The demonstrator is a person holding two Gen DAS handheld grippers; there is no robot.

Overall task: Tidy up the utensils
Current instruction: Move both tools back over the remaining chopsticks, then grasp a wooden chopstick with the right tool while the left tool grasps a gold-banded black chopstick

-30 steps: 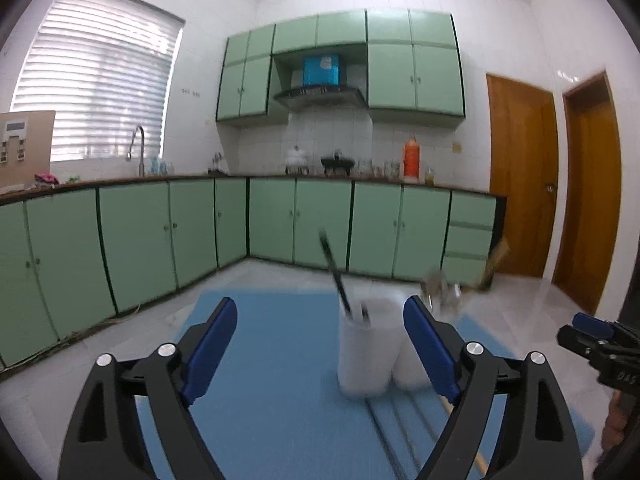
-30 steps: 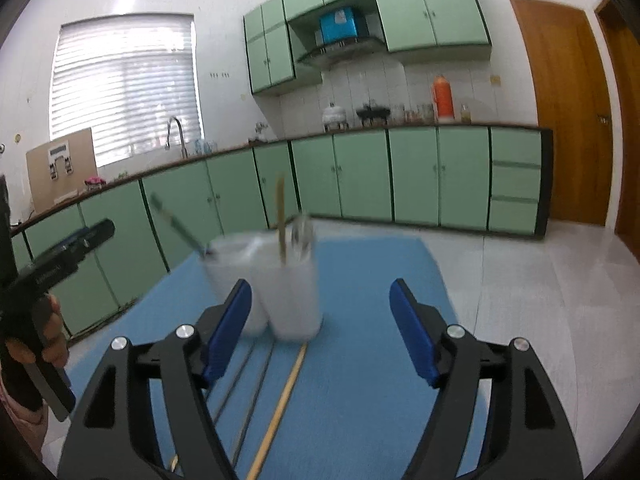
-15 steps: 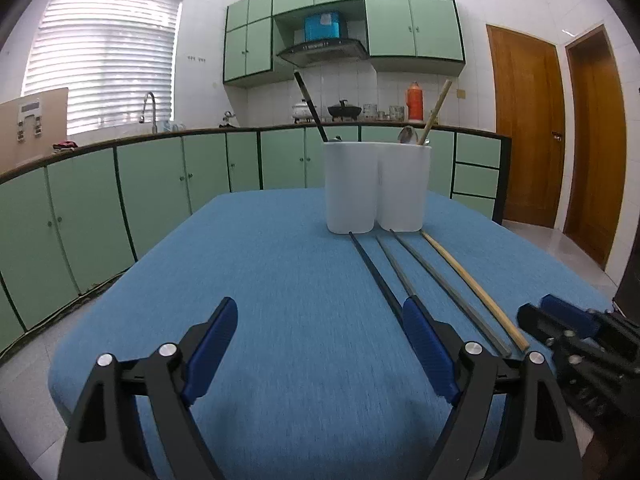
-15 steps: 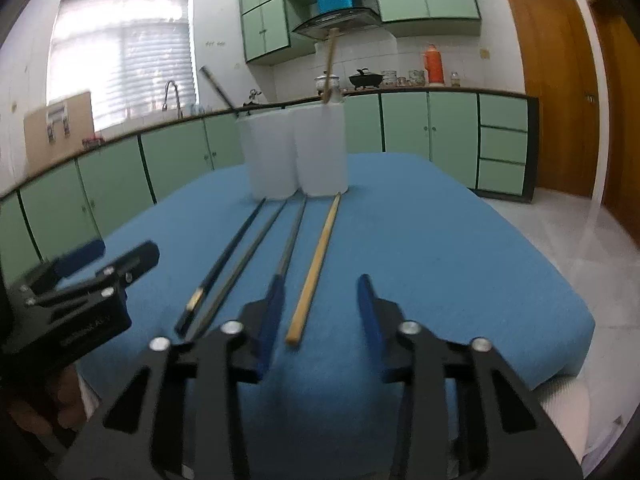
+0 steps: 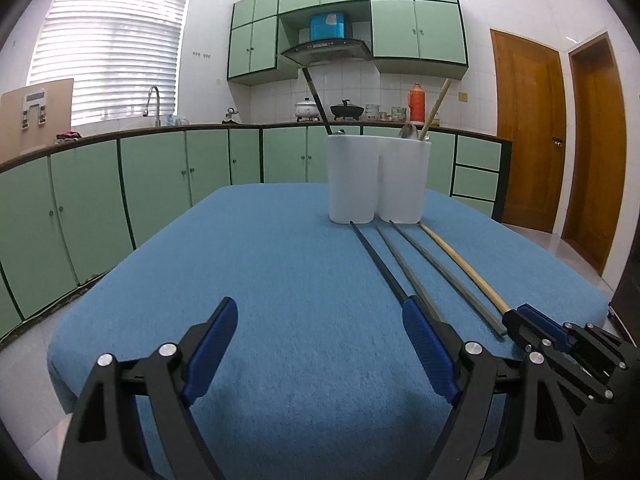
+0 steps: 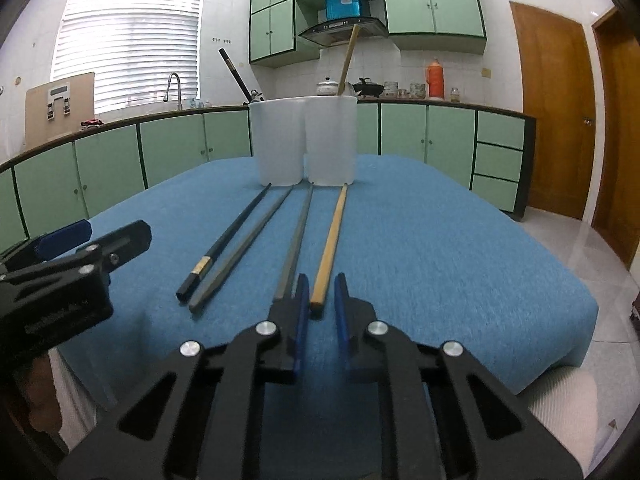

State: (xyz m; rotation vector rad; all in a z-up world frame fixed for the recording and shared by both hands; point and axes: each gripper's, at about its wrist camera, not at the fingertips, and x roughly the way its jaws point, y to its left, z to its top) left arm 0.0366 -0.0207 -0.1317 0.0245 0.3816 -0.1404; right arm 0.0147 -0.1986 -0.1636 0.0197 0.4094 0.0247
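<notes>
Several chopsticks lie side by side on the blue cloth in front of a white twin-cup holder (image 6: 306, 140) (image 5: 378, 176): a black one (image 6: 228, 236), two grey ones (image 6: 296, 240), and a wooden one (image 6: 330, 240). The holder has a black chopstick, a wooden chopstick and a spoon standing in it. My right gripper (image 6: 320, 280) is closing, its jaws narrow, with the near end of the wooden chopstick between the pads and a thin gap still showing on each side. My left gripper (image 5: 320, 312) stands wide open over bare cloth, its right fingertip (image 5: 414, 312) at the black chopstick's (image 5: 378, 260) near end.
The blue cloth (image 5: 260, 260) covers the whole table and drops off at its near and side edges. Green kitchen cabinets (image 5: 160, 168) run along the far walls and wooden doors (image 5: 528, 152) stand at the right. A hand shows under the left gripper (image 6: 80, 236) in the right wrist view.
Both grippers sank from above the holder to low over the near edge of the table. The right jaws narrowed from wide to a slim gap around the wooden chopstick's end.
</notes>
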